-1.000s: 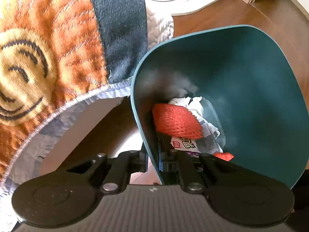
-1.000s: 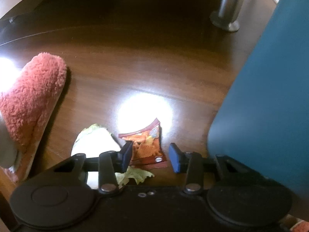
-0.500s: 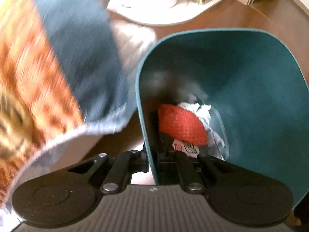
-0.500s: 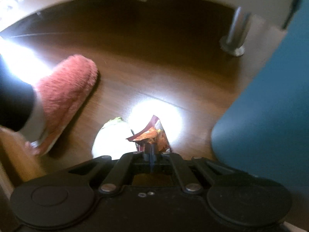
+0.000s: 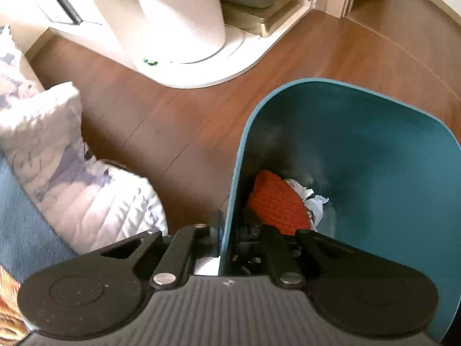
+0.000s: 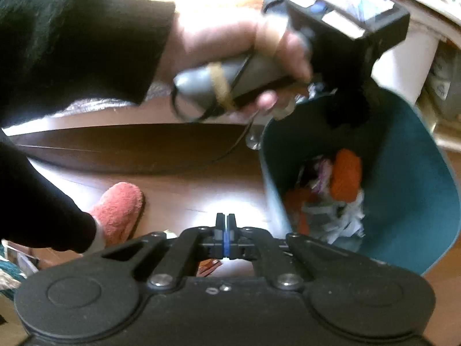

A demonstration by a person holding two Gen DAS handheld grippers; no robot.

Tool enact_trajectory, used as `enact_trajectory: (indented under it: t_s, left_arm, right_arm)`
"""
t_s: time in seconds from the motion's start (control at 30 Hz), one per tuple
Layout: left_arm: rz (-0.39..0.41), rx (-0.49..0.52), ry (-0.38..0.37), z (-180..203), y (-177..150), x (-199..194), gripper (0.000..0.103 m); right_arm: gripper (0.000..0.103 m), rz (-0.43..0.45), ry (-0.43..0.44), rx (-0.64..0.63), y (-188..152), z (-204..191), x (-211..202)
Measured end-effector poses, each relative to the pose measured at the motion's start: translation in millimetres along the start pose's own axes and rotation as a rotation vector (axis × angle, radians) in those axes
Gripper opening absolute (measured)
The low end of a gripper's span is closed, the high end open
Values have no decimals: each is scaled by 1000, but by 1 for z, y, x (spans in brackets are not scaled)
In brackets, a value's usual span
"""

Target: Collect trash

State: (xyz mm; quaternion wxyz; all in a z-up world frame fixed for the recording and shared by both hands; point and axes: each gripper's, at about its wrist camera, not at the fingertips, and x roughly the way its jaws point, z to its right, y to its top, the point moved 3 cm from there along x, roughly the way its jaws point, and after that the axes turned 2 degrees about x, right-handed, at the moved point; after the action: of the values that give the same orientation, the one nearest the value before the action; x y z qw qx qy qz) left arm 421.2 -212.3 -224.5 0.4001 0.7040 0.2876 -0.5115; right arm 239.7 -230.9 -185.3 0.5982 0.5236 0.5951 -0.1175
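Both grippers at the teal bin

The left gripper [image 5: 227, 230] clamps the teal bin's [image 5: 374, 158] near wall. The right gripper [image 6: 226, 232], jaws pressed together beside the bin, pinches an orange snack wrapper [image 6: 209, 265] hanging beneath its fingers.

You have one teal bin [image 5: 374, 155], holding one orange mesh piece [image 5: 276, 201] and one clump of crumpled white paper [image 5: 312, 201]; further scraps there are too blurred to count. You also have one pink slipper [image 6: 118, 210], one quilted pillow [image 5: 72, 167] and one white cylindrical container [image 5: 178, 14].
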Motion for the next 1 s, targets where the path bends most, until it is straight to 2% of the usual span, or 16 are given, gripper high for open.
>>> enact_trajectory:
  t_s: [0.07, 0.2, 0.27, 0.33, 0.4, 0.47, 0.57, 0.63, 0.73, 0.87, 0.9, 0.93, 0.97, 1.0]
  left_arm:
    - [0, 24, 18, 1, -4, -2, 8]
    - [-14, 22, 10, -4, -15, 5, 8]
    - [-24, 6, -2, -4, -14, 15, 8]
    - [-28, -7, -13, -9, -15, 15, 9]
    - [-30, -14, -19, -16, -19, 19, 9]
    - [-28, -22, -49, -20, -21, 22, 10]
    - [-2, 5, -48, -16, -21, 19, 10]
    - [8, 15, -52, -14, -22, 20, 10]
    - [8, 4, -84, -15, -19, 27, 10]
    - [13, -10, -114, -18, -18, 32, 10]
    - [13, -12, -117, -18, -18, 33, 10]
    - [13, -15, -121, -19, -17, 34, 10]
    - [12, -19, -126, -19, -17, 35, 10]
    - [12, -23, -131, -20, -16, 36, 10]
  right_arm:
    - [4, -27, -3, -11, -10, -5, 20]
    - [18, -95, 42, -138, -31, -23, 76]
    - [22, -158, 56, -188, -43, -25, 107]
    - [33, -209, 69, -224, -55, -28, 140]
    - [38, -253, 89, -250, -66, -30, 173]
    - [39, -268, 81, -280, -78, -34, 199]
    - [47, -289, 90, -323, -90, -39, 236]
    - [59, -289, 104, -367, -94, -39, 248]
    - [60, -299, 91, -446, -105, -44, 277]
    - [59, -318, 98, -455, -111, -44, 301]
    - [57, -330, 101, -459, -112, -44, 306]
    - [50, -348, 108, -457, -115, -44, 312]
    - [49, -358, 114, -454, -116, -44, 314]
    - [45, -346, 116, -455, -117, -44, 314]
